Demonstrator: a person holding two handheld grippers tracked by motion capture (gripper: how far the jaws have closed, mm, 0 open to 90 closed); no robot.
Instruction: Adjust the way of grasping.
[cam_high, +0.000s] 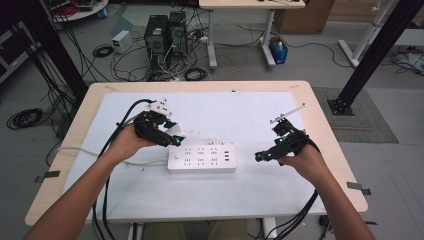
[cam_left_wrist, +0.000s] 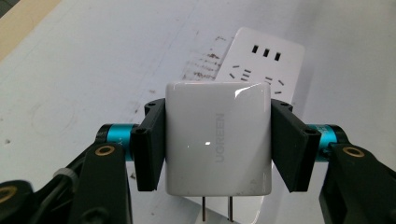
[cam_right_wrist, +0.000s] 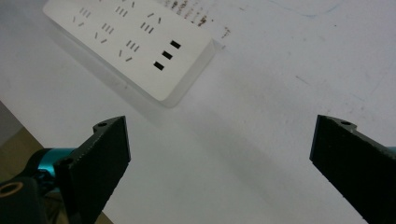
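Note:
A white power strip (cam_high: 201, 158) lies flat in the middle of the white mat, its sockets and three USB slots facing up. My left gripper (cam_high: 173, 136) hovers just above the strip's left end, shut on a white UGREEN charger (cam_left_wrist: 218, 138). The charger's two metal prongs (cam_left_wrist: 217, 209) point toward the camera's bottom edge, and the power strip (cam_left_wrist: 261, 65) shows beyond it. My right gripper (cam_high: 260, 156) sits to the right of the strip, open and empty. In the right gripper view, the power strip (cam_right_wrist: 135, 46) lies ahead of the wide-apart jaws, a short gap away.
The strip's white cable (cam_high: 100, 152) runs off to the left under my left forearm. The white mat (cam_high: 210, 192) covers most of the wooden table (cam_high: 325, 125). Black cables trail from both grippers off the table's near edge. Computers and cords sit on the floor behind.

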